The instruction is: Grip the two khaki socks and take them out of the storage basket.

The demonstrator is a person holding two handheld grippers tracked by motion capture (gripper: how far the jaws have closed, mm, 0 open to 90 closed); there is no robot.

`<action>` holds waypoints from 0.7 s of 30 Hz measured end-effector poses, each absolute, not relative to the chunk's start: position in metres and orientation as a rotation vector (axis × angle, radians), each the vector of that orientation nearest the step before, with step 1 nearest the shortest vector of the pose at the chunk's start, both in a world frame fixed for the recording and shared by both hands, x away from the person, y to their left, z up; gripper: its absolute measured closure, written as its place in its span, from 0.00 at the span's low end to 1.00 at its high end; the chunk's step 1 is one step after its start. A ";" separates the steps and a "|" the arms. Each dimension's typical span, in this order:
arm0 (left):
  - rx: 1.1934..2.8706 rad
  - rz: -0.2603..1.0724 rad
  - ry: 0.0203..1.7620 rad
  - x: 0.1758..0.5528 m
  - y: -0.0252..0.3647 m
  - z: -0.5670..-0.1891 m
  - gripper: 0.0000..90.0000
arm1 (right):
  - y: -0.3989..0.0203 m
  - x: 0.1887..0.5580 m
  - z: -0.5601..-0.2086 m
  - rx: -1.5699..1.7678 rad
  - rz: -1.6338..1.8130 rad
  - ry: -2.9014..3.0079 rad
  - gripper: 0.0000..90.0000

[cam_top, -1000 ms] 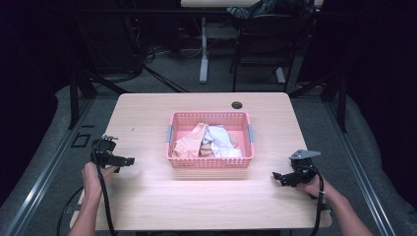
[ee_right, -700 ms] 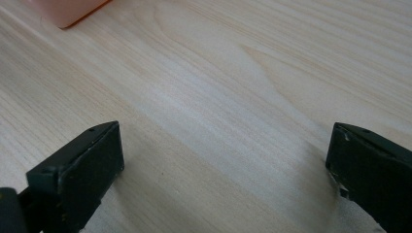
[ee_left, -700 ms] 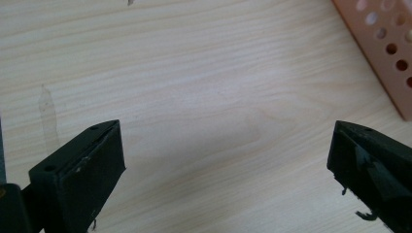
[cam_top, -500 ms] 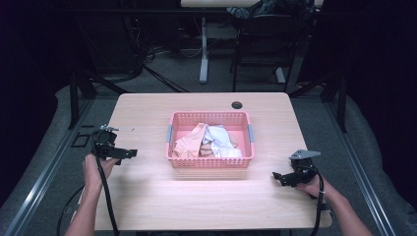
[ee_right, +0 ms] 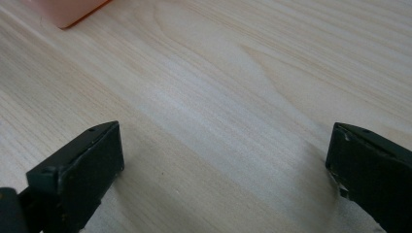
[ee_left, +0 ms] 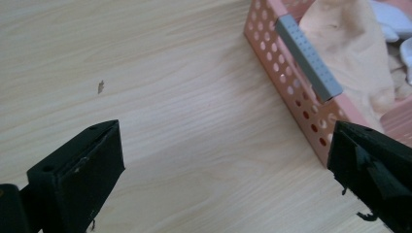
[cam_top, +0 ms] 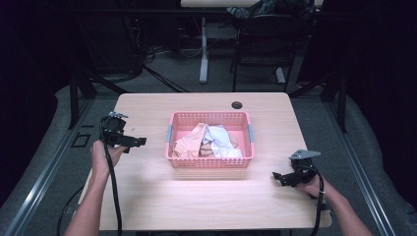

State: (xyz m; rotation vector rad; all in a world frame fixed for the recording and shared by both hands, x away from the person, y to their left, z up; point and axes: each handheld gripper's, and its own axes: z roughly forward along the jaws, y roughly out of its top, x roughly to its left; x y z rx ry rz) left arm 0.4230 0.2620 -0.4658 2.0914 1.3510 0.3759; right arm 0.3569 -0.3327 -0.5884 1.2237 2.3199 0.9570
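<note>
Movement sits all on the left side: the left gripper [cam_top: 135,141] has lifted off the table [cam_top: 147,196] and edged toward the pink basket [cam_top: 210,162] since a second ago, and its own view now has the basket's perforated wall and grey handle [ee_left: 306,56] close ahead, between its jaws. Those jaws stand wide apart and grasp nothing. The right gripper [cam_top: 279,177] has stayed low near the table's right front edge (jaws likewise spread, bare wood between them). The clothes [cam_top: 206,142], peach and white pieces, lie crumpled inside the basket at mid-table. I judge this as the opening reach, the left hand going first for the laundry
</note>
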 end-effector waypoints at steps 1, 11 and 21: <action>2.099 0.378 1.334 0.426 0.255 -0.463 0.00 | -0.333 0.357 -0.588 1.224 0.957 2.320 0.00; 2.134 0.352 1.252 0.441 0.219 -0.454 0.00 | -0.333 0.357 -0.588 1.223 0.957 2.320 0.00; 2.193 0.323 1.165 0.456 0.178 -0.453 0.00 | -0.333 0.357 -0.588 1.222 0.958 2.321 0.00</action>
